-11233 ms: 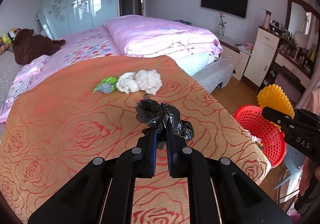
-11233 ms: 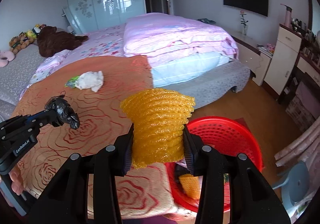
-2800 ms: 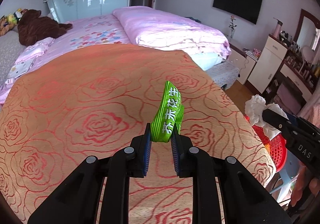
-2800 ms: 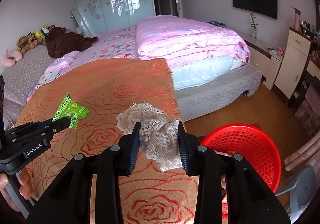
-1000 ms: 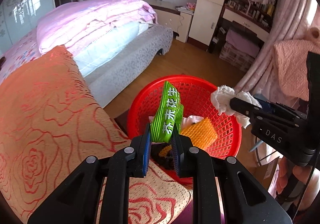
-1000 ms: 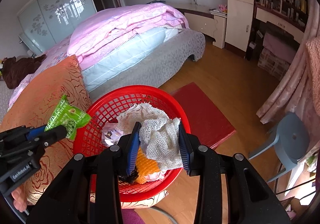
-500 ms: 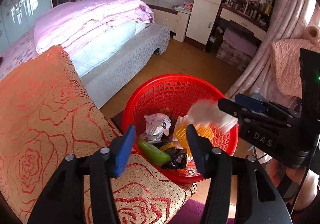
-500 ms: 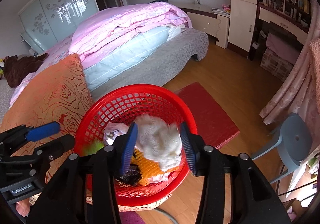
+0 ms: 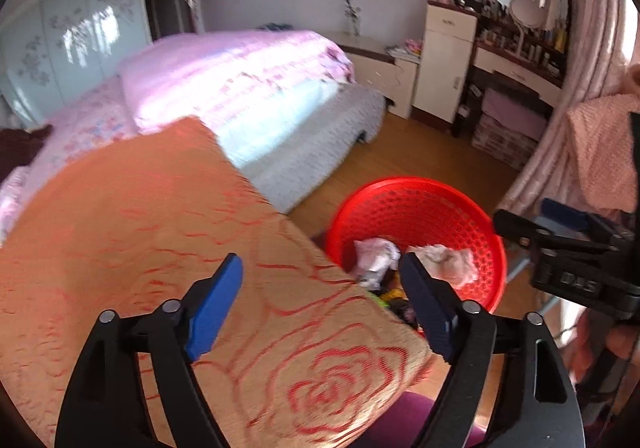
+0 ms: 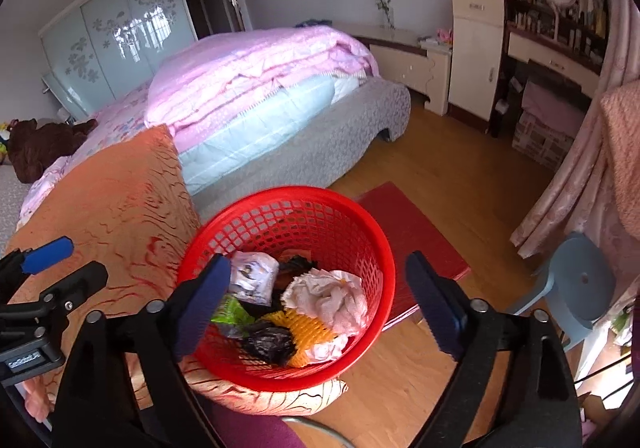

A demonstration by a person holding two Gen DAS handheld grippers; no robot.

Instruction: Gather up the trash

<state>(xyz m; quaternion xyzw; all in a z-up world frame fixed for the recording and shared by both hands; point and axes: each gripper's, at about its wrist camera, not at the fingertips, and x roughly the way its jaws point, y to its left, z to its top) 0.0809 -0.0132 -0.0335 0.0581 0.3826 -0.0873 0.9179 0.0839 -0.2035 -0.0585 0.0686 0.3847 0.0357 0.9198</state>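
Observation:
A red mesh basket [image 10: 352,224] stands on the wooden floor at the corner of the bed; its rim [image 9: 420,183] also shows in the left wrist view. Inside lie the white net cloth [image 10: 328,300], the green wrapper [image 10: 230,312], yellow foam netting [image 10: 308,332], a black bag [image 10: 268,340] and crumpled paper [image 10: 252,280]. My right gripper [image 10: 316,304] hangs over the basket, its jaws opening with nothing held. My left gripper [image 9: 320,300] is above the orange rose-patterned blanket [image 9: 140,228] at the bed's corner, jaws opening and empty.
A pink quilt [image 10: 260,67] lies on the bed. On the floor are a red mat [image 10: 412,232] behind the basket and a blue stool [image 10: 576,284] to the right. A dresser [image 10: 552,51] and pink curtain [image 10: 580,175] line the right side.
Both grippers opened wide and let go: the green wrapper and the white net cloth dropped into the basket. Both grippers rose, and the left one swung back over the blanket.

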